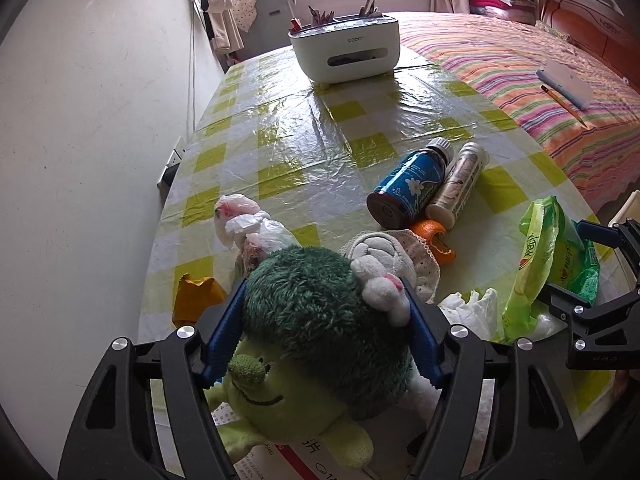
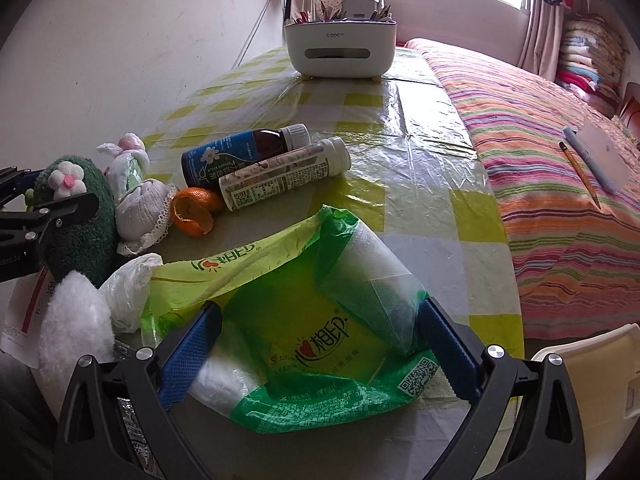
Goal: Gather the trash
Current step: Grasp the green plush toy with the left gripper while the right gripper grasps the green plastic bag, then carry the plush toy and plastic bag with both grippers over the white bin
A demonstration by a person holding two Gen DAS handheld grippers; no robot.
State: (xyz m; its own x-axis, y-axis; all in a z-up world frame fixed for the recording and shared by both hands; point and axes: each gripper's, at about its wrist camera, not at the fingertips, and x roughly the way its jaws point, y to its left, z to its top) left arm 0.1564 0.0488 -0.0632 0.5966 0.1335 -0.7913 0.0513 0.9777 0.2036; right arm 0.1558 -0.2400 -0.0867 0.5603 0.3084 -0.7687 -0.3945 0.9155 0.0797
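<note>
Left claw point(image 1: 326, 328) pinching broccoli plush point(image 1: 320, 320); right claw point(image 2: 316, 344) spread around green wrapper point(image 2: 312, 344).

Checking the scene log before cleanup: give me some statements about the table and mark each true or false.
1. The left gripper straddles the green plush toy. True.
2. The dark bottle stands upright. False: it lies on its side beside the white-capped tube.
3. The right gripper straddles the green plastic package. True.
4. The orange peel sits on the striped bedspread. False: it is on the table.
</note>
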